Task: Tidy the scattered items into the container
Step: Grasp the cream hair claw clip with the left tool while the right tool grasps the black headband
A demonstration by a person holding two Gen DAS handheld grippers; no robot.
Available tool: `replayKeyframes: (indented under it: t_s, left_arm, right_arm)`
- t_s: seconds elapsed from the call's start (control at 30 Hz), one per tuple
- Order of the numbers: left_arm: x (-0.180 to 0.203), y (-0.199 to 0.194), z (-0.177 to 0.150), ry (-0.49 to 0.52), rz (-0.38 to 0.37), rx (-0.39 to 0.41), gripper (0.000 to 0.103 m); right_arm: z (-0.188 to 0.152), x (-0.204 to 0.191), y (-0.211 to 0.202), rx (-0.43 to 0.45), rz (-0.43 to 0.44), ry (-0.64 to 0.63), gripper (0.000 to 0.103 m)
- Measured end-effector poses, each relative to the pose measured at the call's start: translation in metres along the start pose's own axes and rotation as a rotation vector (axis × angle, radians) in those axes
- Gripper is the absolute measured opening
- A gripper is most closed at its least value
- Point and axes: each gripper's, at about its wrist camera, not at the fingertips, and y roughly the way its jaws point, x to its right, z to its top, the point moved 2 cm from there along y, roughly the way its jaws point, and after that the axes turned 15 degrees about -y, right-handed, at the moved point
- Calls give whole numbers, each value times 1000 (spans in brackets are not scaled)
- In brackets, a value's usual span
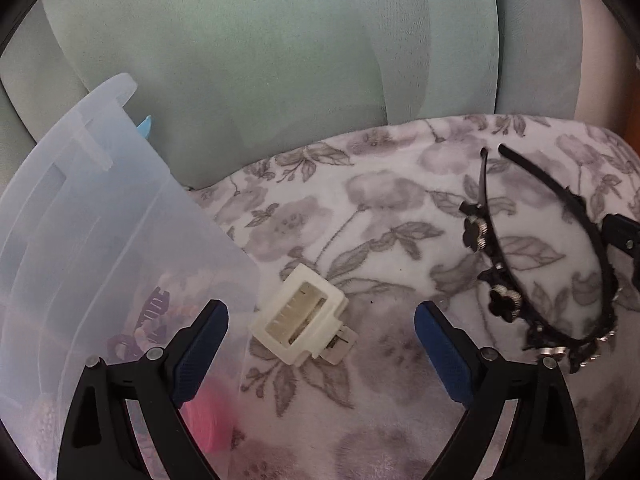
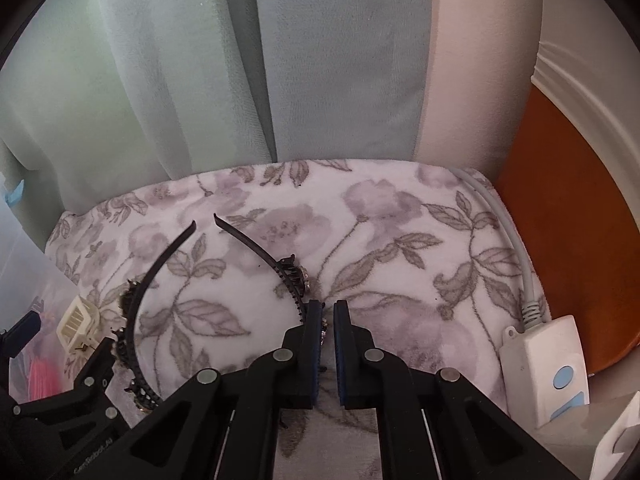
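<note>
Sitting dead center at the bottom of the right wrist view, the right gripper (image 2: 328, 320) is clamping its blue ribbed pads onto one side of the black headband (image 2: 256, 248), so it's pinching that thin toothed plastic arc with only a narrow gap left between the pads. The headband is lying open-ended on the fuzzy floral blanket (image 2: 392, 240), its two tips pointing toward the top of the frame, with little black flower decorations and shiny beads along the band.

Over in the left wrist view, the left gripper (image 1: 322, 326) is hanging wide open, holding nothing, fingers spread at the lower middle of the frame. Right between them, a chunky cream hair clip (image 1: 302, 318) with a comb-like grid is resting on the blanket. Just left of it, the frosted see-through plastic container (image 1: 100, 216) is filling the left side, with a dark claw clip and something pink showing blurry through its wall.

At the lower right of the right wrist view, a white boxy controller (image 2: 548, 364) with a grey cord is lying on the blanket's edge.
</note>
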Motion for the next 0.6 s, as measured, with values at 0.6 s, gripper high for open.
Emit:
replayKeyframes:
  t_s: [0.6]
  left_arm:
    - [4, 1, 1, 44, -21, 4, 92]
  right_arm:
    - [2, 5, 3, 32, -47, 0, 7]
